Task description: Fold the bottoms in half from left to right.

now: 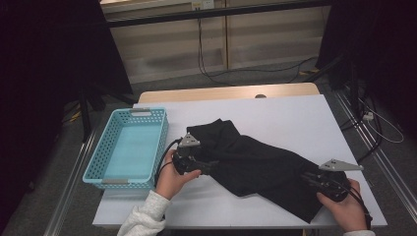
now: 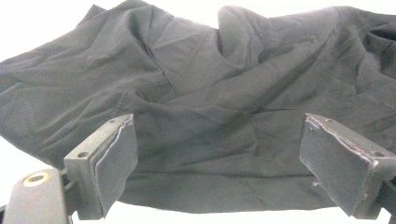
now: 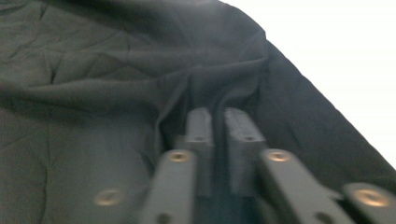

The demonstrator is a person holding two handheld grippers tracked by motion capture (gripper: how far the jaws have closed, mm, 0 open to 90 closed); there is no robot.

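Observation:
A crumpled black garment [image 1: 255, 164] lies across the white table [image 1: 295, 118], running from the middle toward the front right corner. My left gripper [image 1: 209, 164] sits at the garment's left edge, jaws wide open, with the black cloth [image 2: 210, 116] lying between and beyond them. My right gripper [image 1: 307, 178] is at the garment's front right end. Its jaws are pressed together on a pinched fold of the dark cloth [image 3: 93, 70], which bunches up around the fingertips [image 3: 201, 119].
A light blue perforated basket [image 1: 129, 147] stands on the table's left side, beside my left hand. A wooden table edge [image 1: 226, 92] shows behind the white top. Cables [image 1: 206, 59] lie on the floor at the back.

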